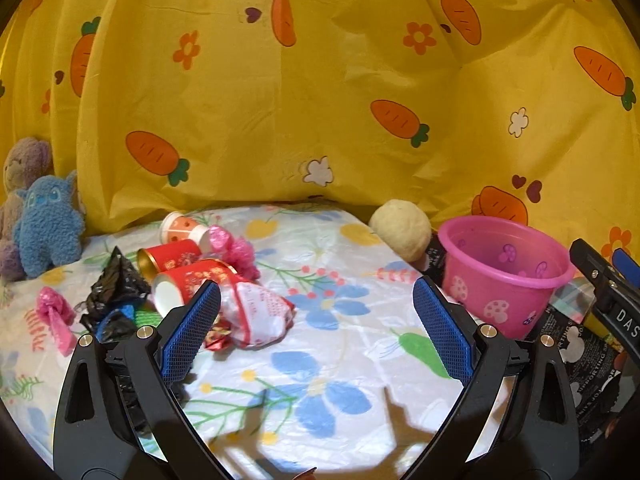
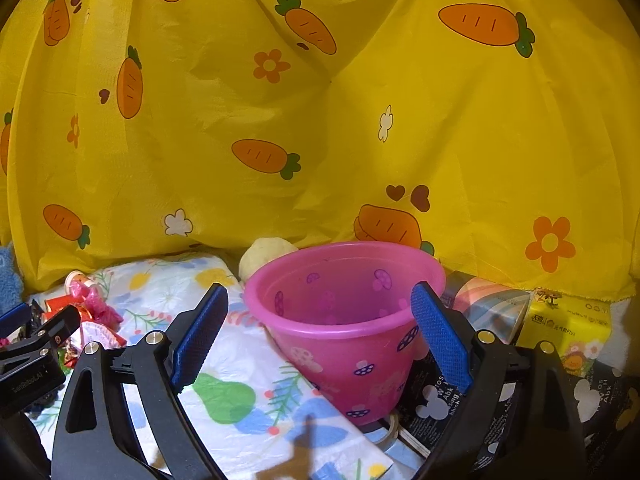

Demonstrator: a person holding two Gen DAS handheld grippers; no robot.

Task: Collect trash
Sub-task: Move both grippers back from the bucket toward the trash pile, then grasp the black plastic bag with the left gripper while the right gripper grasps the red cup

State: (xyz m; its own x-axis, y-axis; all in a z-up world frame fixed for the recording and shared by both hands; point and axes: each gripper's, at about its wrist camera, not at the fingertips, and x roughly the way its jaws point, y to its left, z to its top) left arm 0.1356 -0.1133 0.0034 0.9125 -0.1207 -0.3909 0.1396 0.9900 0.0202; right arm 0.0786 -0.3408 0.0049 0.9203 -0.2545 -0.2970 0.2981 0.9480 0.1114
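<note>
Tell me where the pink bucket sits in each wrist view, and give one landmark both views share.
Left wrist view: the pink bucket stands at the right, beyond the right blue pad, on the far side of the flowered sheet.
Right wrist view: the pink bucket fills the centre, standing between the two open blue pads and beyond them.
Shared landmark: the cream ball just behind the bucket's left rim, against the yellow carrot curtain.
</note>
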